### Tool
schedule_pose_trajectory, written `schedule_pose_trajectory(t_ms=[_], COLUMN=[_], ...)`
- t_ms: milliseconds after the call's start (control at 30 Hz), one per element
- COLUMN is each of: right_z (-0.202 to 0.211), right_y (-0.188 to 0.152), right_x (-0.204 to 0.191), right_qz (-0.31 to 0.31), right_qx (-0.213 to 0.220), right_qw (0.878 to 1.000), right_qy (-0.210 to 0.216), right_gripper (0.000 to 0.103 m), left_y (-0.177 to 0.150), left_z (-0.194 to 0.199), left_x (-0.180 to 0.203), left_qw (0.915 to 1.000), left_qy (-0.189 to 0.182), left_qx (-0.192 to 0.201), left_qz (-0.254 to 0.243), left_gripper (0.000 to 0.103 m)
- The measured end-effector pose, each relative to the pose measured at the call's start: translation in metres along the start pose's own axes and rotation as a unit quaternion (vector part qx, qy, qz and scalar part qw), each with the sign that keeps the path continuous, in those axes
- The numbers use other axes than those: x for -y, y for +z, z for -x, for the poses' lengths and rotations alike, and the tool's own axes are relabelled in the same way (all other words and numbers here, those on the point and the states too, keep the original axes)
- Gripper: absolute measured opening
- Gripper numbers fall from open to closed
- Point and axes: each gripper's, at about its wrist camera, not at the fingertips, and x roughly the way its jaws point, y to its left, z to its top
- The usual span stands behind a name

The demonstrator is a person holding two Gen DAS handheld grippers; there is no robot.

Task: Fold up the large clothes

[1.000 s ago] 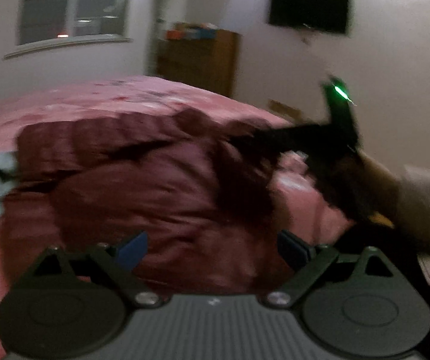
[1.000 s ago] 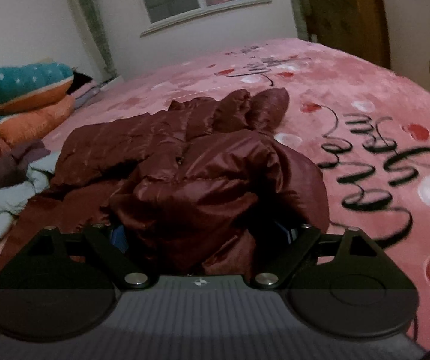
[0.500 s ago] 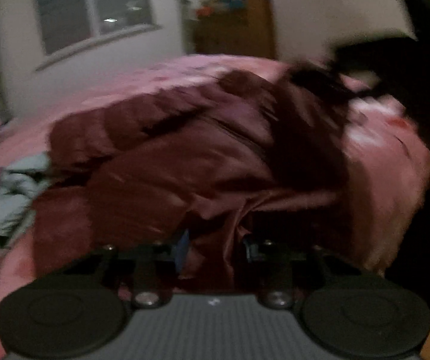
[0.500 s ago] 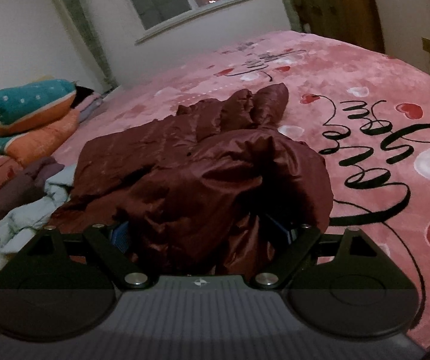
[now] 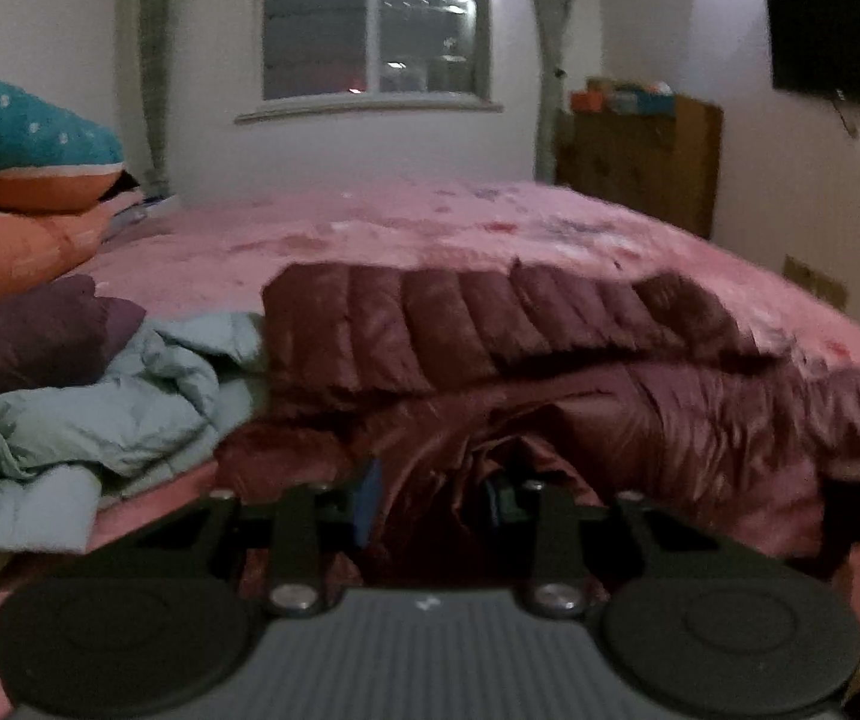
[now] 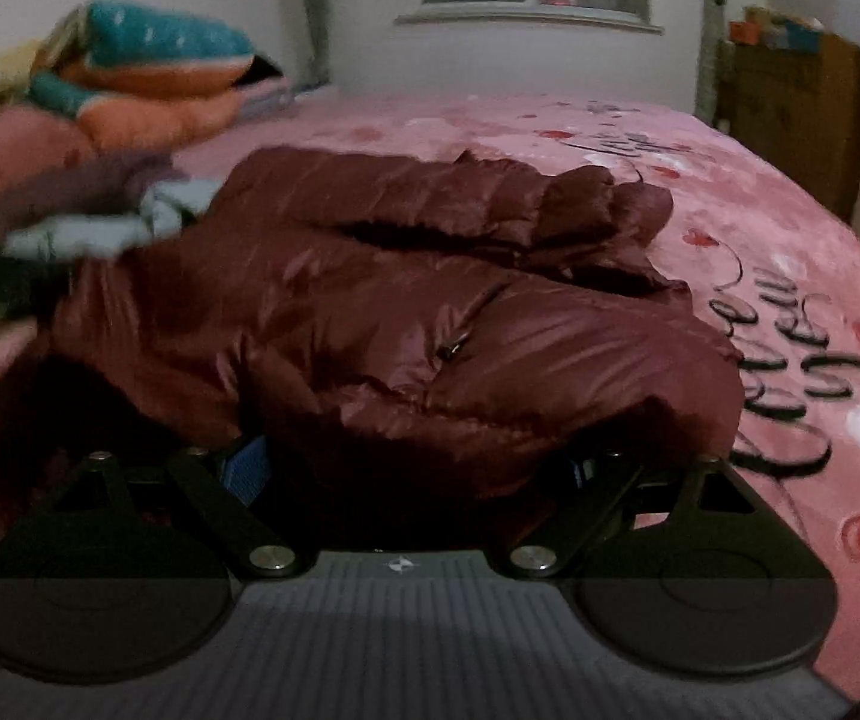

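Observation:
A dark red puffer jacket (image 5: 490,348) lies crumpled on the pink bed blanket (image 6: 760,228). In the left wrist view my left gripper (image 5: 433,498) is shut on a fold of the jacket's near edge, with fabric bunched between the narrow jaws. In the right wrist view my right gripper (image 6: 412,468) stands wide with a thick wad of the jacket (image 6: 430,300) filling the gap, and its blue pads (image 6: 244,471) press against the bulk. The same right gripper shows as a dark shape (image 5: 856,504) at the jacket's right end.
A light blue garment (image 5: 100,414) and a purple one (image 5: 28,336) lie left of the jacket. Folded quilts (image 5: 16,180) are stacked behind them. A wooden cabinet (image 5: 640,162) and a wall screen (image 5: 838,54) stand past the bed.
My left gripper went from wide open to closed on the jacket's edge and swung left. The right gripper rolled and shifted with its wad of jacket, and the jacket now lies flatter.

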Motion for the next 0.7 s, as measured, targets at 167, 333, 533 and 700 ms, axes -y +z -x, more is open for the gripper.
schedule_pose_trajectory(t_ms=[167, 333, 533, 700], right_z=[-0.016, -0.039, -0.079, -0.079], right_y=[0.002, 0.011, 0.02, 0.026], right_x=[-0.018, -0.021, -0.01, 0.002], right_qz=[0.085, 0.098, 0.082, 0.05], right_qx=[-0.006, 0.017, 0.037, 0.049], right_qw=[0.992, 0.98, 0.966, 0.965], right_qy=[-0.088, -0.175, -0.244, -0.252], right_gripper=[0.103, 0.103, 0.103, 0.028], left_y=[0.012, 0.013, 0.002, -0.006], left_z=[-0.009, -0.018, -0.018, -0.01], left_x=[-0.007, -0.008, -0.009, 0.0], left_qw=[0.9997, 0.9995, 0.9996, 0.9994], left_qy=[0.005, -0.002, -0.018, -0.019], left_qx=[0.012, 0.01, -0.01, -0.017], left_qz=[0.02, 0.029, 0.017, -0.022], left_gripper=[0.035, 0.035, 0.045, 0.048])
